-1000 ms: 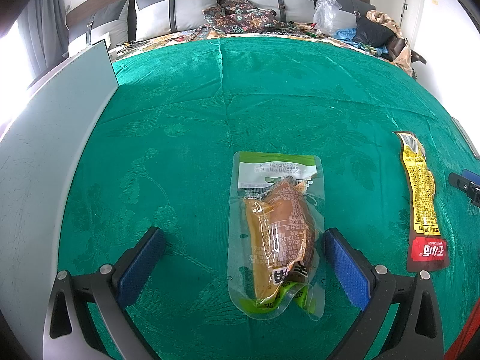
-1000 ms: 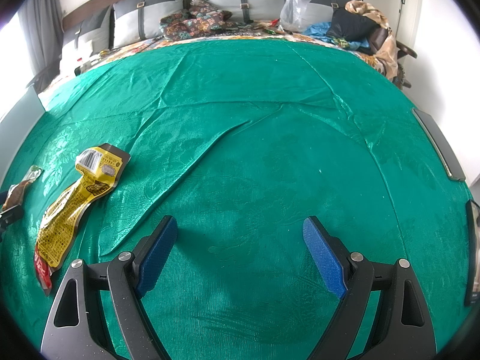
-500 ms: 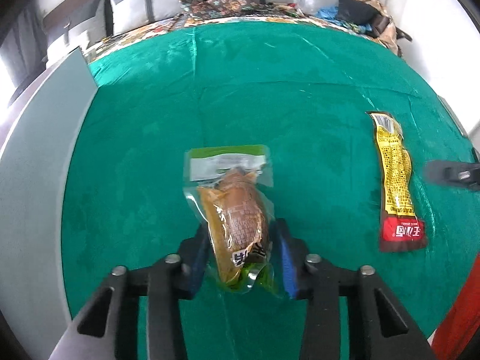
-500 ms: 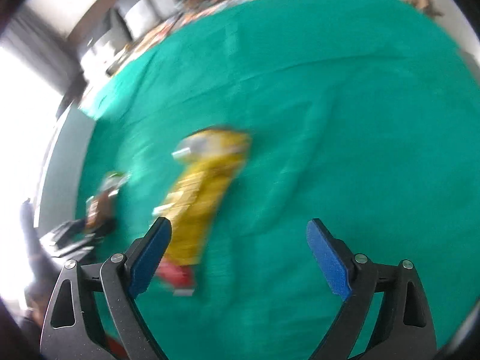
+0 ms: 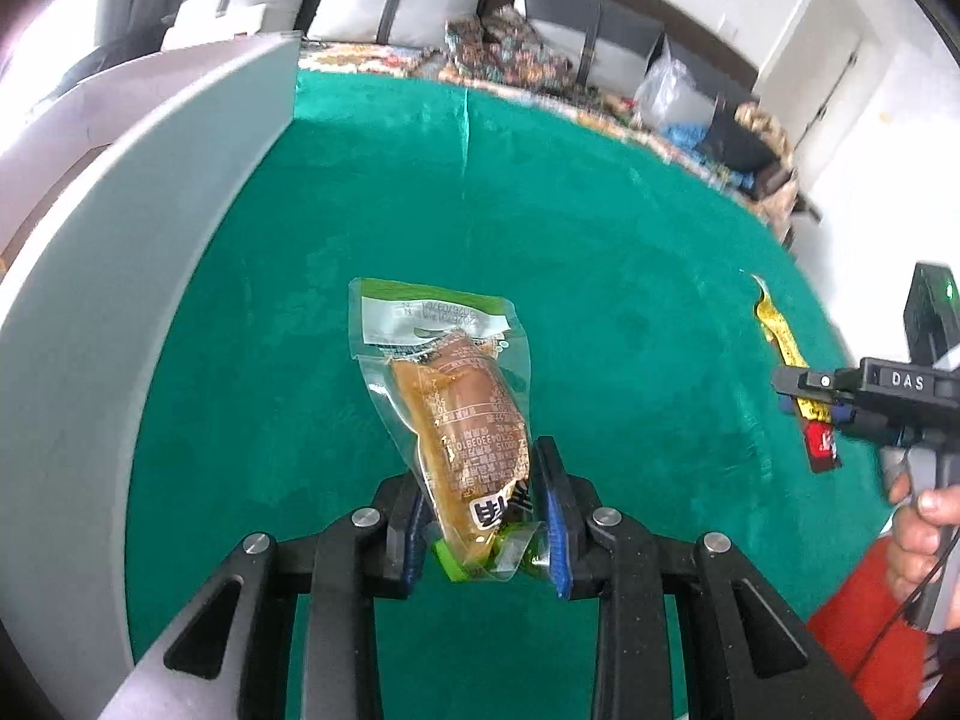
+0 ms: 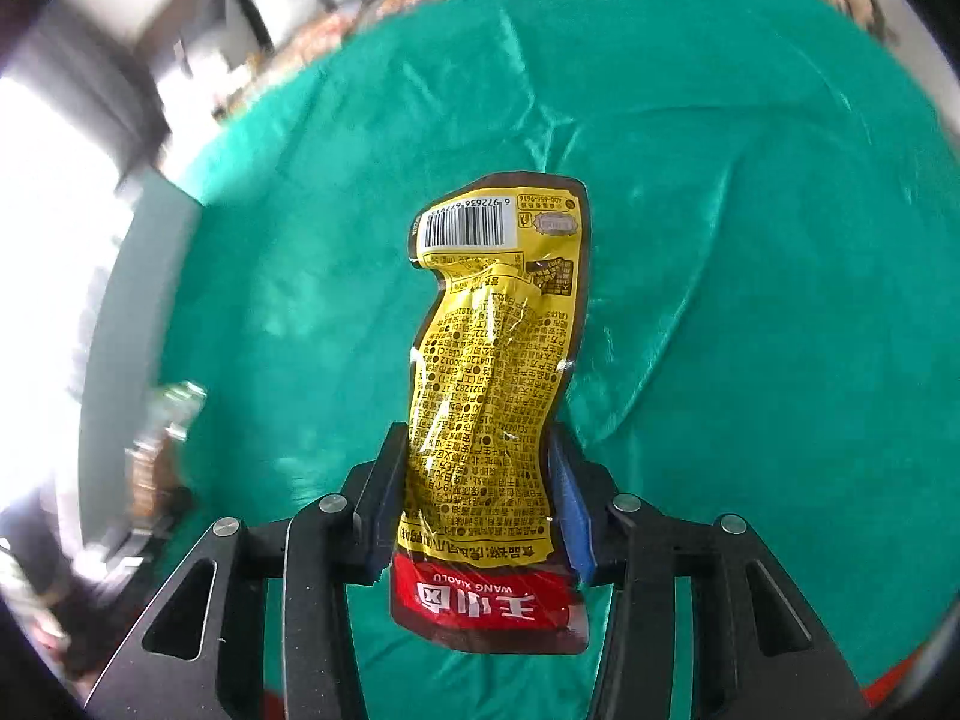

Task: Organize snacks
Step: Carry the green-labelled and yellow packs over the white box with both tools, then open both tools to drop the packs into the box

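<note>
Green cloth (image 5: 600,252) over a wide bed-like surface, grey cushions along the far wall; cloth wrinkled in the right wrist view.

Item 1, far left: grey panel (image 5: 120,276), standing on edge beside the cloth. I take it for the wall of a bin or box, though the lens shows only its outer face, so I cannot tell for sure.

Item 2: left gripper (image 5: 480,519), my left hand, clenched on the near end of the clear vacuum pouch (image 5: 456,396). Brown contents, green label at the far end. Pouch appears lifted off the cloth, tilted forward and away.

Item 3: right gripper (image 6: 474,504), clamped about the lower half of the yellow snack packet (image 6: 498,360). Red band nearest me, barcode at the far end. Packet stands raised above the cloth.

Step in hand: pick-up done on both sides; both snacks are held, neither yet stowed.

Next move, as I judge it: carry each pack toward the grey panel at left, keep the grip firm as the thin film may slip, and release only once above the receptacle.
</note>
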`<action>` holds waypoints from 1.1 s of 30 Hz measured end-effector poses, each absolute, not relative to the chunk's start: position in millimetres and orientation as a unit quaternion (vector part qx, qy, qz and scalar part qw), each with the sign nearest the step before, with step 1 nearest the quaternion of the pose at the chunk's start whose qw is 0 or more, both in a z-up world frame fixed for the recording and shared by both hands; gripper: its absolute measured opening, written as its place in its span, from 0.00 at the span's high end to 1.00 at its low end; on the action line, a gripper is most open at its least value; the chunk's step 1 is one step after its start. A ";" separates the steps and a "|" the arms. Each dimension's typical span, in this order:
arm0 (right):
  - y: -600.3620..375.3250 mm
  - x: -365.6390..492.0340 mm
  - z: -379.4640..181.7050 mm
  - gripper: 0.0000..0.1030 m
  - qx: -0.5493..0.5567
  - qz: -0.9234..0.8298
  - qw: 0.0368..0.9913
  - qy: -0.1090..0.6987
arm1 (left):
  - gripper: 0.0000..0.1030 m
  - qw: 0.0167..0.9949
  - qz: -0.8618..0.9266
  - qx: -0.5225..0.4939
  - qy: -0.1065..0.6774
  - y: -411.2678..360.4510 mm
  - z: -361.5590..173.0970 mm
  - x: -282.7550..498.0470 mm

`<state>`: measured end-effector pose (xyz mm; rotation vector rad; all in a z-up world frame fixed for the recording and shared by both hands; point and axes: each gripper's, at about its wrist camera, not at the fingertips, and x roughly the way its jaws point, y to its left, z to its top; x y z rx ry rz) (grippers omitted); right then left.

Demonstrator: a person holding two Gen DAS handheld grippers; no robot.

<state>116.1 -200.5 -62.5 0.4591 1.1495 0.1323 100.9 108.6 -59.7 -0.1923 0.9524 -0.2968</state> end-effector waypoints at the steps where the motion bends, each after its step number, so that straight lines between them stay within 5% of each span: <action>1: -201.8 110.5 -54.9 0.55 0.234 0.076 0.814 0.527 | 0.71 0.876 -0.144 -0.101 0.450 110.8 -51.6 99.0; 11: -38.8 131.9 66.5 0.54 0.169 0.264 0.833 0.456 | 0.70 0.912 -0.071 -0.153 0.373 231.0 62.8 88.1; 17: 116.9 137.6 104.8 0.52 0.096 0.383 0.810 0.434 | 0.67 0.913 0.064 -0.112 0.387 332.5 58.4 81.7; 20: 176.2 136.6 90.6 0.43 0.065 0.410 0.799 0.435 | 0.55 0.902 0.125 -0.083 0.404 364.1 40.3 77.5; 22: 198.7 132.5 68.4 0.33 0.048 0.416 0.790 0.449 | 0.39 0.898 0.138 -0.079 0.411 374.1 31.1 67.3; 25: 209.8 128.5 38.2 0.32 0.024 0.399 0.780 0.481 | 0.16 0.902 0.154 -0.075 0.396 379.0 27.6 50.5; 29: 175.1 131.7 45.9 0.32 0.037 0.391 0.793 0.466 | 0.08 0.911 0.174 -0.065 0.368 366.4 35.5 30.9; 33: 150.0 132.2 94.1 0.20 0.016 0.378 0.837 0.395 | 0.00 0.919 0.191 -0.070 0.337 353.4 55.8 19.1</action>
